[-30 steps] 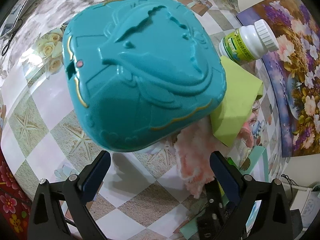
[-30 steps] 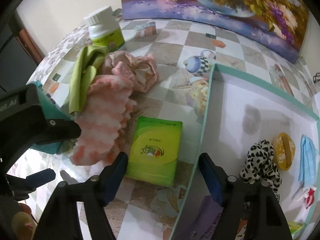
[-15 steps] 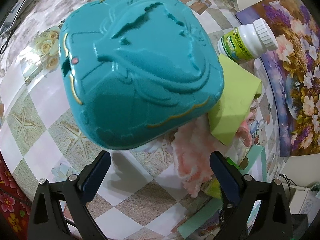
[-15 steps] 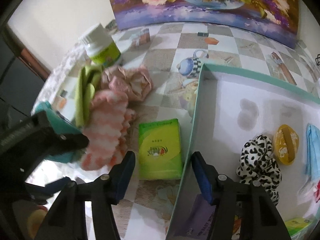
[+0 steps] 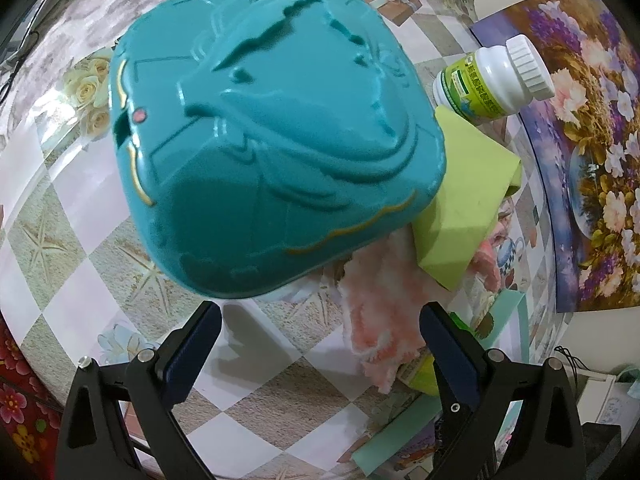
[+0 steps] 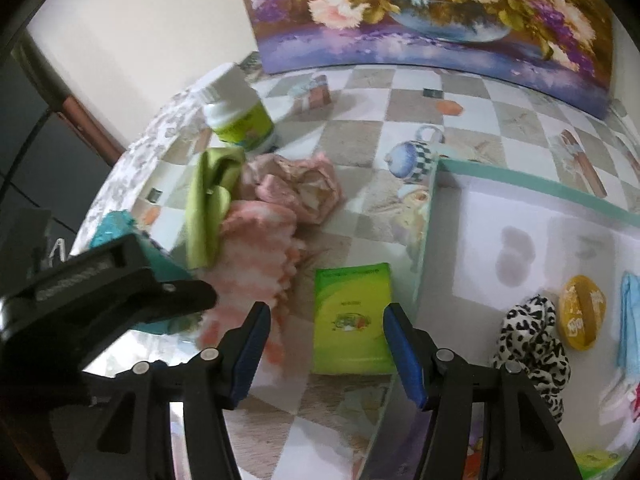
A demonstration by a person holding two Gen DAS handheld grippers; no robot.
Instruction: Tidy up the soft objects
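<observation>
Currently: right hand-held gripper (image 6: pixel 324 350) spread apart, empty, low centre of frame, straddling the green tissue pack (image 6: pixel 352 316) flat on the bench (image 6: pixel 360 140); pack's long axis running up-frame, in line with the fingers, just left of the teal tray (image 6: pixel 520 188) wall. Left hand-held gripper (image 5: pixel 320 354) likewise apart and empty, lower frame, facing the teal case (image 5: pixel 272 140), with pink fluffy cloth (image 5: pixel 380 308) to its right under the yellow-green cloth (image 5: pixel 468 208). Judged: right nearer the pack, so likely a straight advance and pinch across its short width.
</observation>
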